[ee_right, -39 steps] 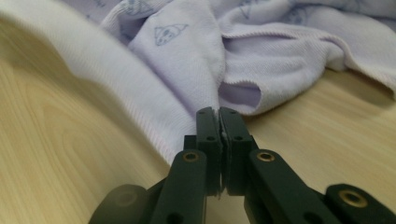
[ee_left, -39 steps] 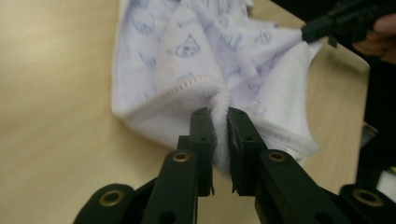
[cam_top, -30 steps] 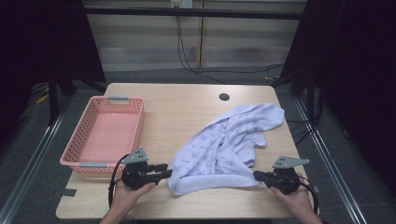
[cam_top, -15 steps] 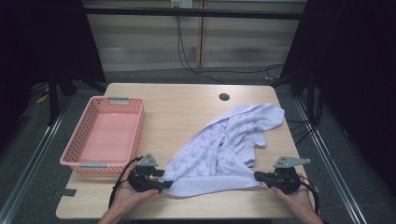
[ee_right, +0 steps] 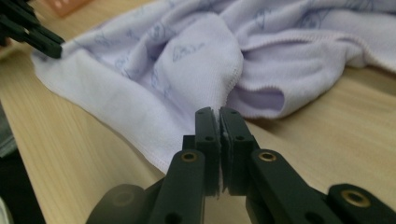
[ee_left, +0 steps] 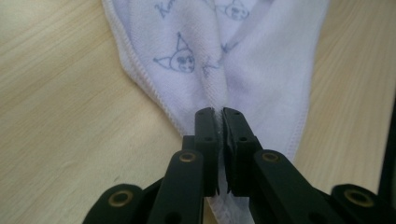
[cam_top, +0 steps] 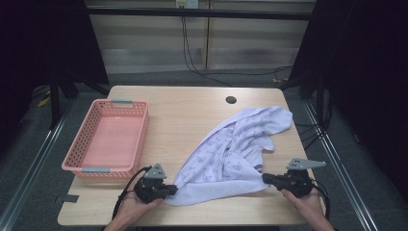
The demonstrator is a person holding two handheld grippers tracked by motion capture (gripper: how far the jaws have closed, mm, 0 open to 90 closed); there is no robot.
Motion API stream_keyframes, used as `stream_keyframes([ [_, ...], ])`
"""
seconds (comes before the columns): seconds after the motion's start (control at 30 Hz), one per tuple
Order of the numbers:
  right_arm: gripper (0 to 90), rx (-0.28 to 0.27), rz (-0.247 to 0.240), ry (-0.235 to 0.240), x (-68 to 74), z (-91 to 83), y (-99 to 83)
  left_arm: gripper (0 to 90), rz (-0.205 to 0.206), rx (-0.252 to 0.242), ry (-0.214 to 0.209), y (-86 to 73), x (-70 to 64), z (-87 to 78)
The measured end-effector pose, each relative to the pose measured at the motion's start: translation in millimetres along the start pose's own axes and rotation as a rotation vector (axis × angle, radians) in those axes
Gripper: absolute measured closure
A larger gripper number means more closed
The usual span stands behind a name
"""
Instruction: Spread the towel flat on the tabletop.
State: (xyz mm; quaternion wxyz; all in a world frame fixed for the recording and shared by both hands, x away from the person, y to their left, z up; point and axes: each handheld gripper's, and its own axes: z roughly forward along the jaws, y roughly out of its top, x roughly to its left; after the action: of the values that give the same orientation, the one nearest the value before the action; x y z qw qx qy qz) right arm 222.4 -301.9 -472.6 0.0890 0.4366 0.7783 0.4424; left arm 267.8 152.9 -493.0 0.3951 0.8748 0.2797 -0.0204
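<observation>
Both tongs, left point(cam_top: 169, 190) and right point(cam_top: 265, 178), clenched on the towel point(cam_top: 231, 154), well apart from the bare pink basket point(cam_top: 79, 161).

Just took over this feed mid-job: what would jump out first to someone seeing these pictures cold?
The pale lilac printed towel stands out, sprawled in a rumpled diagonal across the right half of the wooden table. Its near edge is pulled between the two tongs: the left tongs shut on one corner near the table's front, the right tongs shut on the other. To the left, an empty pink basket sits apart from the towel.
</observation>
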Motion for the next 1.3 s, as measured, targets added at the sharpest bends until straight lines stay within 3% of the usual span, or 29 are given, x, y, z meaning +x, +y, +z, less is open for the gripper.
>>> stream_keyframes([
  [0.07,87.2,-0.04,0.009,0.007,-1.9,-4.7,6.3,85.8,-0.037,-0.076,-0.027,7.9,6.0,-6.7],
  [0.1,87.3,-0.059,0.022,0.02,-3.5,-7.3,10.3,85.8,-0.037,-0.076,-0.027,7.9,6.0,-6.7],
  [0.13,87.4,-0.085,0.027,0.022,-5.3,-9.7,14.8,85.8,-0.052,-0.141,-0.03,18.8,10.0,-15.4],
  [0.23,87.4,-0.116,0.022,0.016,-7.7,-15.4,26.4,85.9,-0.046,-0.181,-0.017,33.1,13.0,-24.0],
  [0.3,87.5,-0.164,0.01,0.012,-8.7,-22.5,42.5,85.9,-0.041,-0.23,-0.014,50.5,15.1,-34.8],
  [0.33,87.5,-0.215,-0.011,0.006,-8.9,-30.9,62.2,85.9,-0.037,-0.288,-0.016,68.5,16.8,-47.9],
  [0.37,87.5,-0.215,-0.011,0.006,-8.9,-30.9,62.2,85.9,-0.037,-0.288,-0.016,68.5,16.8,-47.9],
  [0.4,87.7,-0.263,-0.027,-0.003,-9.5,-40.3,83.2,85.9,-0.037,-0.329,-0.004,83.4,19.5,-58.8],
  [0.47,87.7,-0.32,-0.03,-0.008,-12.7,-49.4,103.4,86.0,-0.034,-0.379,0.004,100.2,22.6,-70.6],
  [0.5,87.7,-0.32,-0.03,-0.008,-12.7,-49.4,103.4,86.0,-0.034,-0.379,0.004,100.2,22.6,-70.6],
  [0.53,87.9,-0.375,-0.026,-0.019,-17.4,-58.3,122.3,86.1,-0.033,-0.4,-0.003,107.1,23.7,-74.7],
  [0.57,87.9,-0.4,-0.021,-0.021,-19.4,-62.3,132.0,86.1,-0.013,-0.423,0.021,126.9,24.9,-83.6],
  [0.6,87.9,-0.4,-0.021,-0.021,-19.4,-62.3,132.0,86.1,-0.013,-0.423,0.021,126.9,24.9,-83.6],
  [0.63,87.9,-0.443,-0.019,-0.036,-22.2,-69.8,148.7,86.1,-0.014,-0.431,0.02,130.3,25.3,-85.3],
  [0.7,87.9,-0.479,-0.025,-0.051,-25.2,-78.1,167.6,86.1,-0.027,-0.475,0.011,145.4,29.0,-92.6],
  [0.8,88.0,-0.521,-0.026,-0.086,-30.3,-89.3,191.7,86.1,-0.042,-0.512,0.021,163.8,36.7,-98.9],
  [0.97,88.1,-0.558,-0.011,-0.142,-39.8,-105.6,228.1,86.2,-0.022,-0.554,0.041,194.8,38.3,-111.3],
  [1.07,88.2,-0.577,-0.017,-0.179,-41.4,-114.1,248.9,86.2,-0.003,-0.612,0.048,222.2,33.7,-132.4],
  [1.1,88.2,-0.577,-0.017,-0.179,-41.4,-114.1,248.9,86.3,-0.003,-0.612,0.048,222.2,33.7,-132.4],
  [1.17,88.3,-0.634,-0.019,-0.185,-39.3,-130.0,272.3,86.3,0.029,-0.659,0.064,242.2,23.6,-157.1],
  [1.3,88.3,-0.689,-0.057,-0.178,-25.7,-149.2,286.8,86.3,0.082,-0.703,0.068,251.2,7.6,-184.1],
])
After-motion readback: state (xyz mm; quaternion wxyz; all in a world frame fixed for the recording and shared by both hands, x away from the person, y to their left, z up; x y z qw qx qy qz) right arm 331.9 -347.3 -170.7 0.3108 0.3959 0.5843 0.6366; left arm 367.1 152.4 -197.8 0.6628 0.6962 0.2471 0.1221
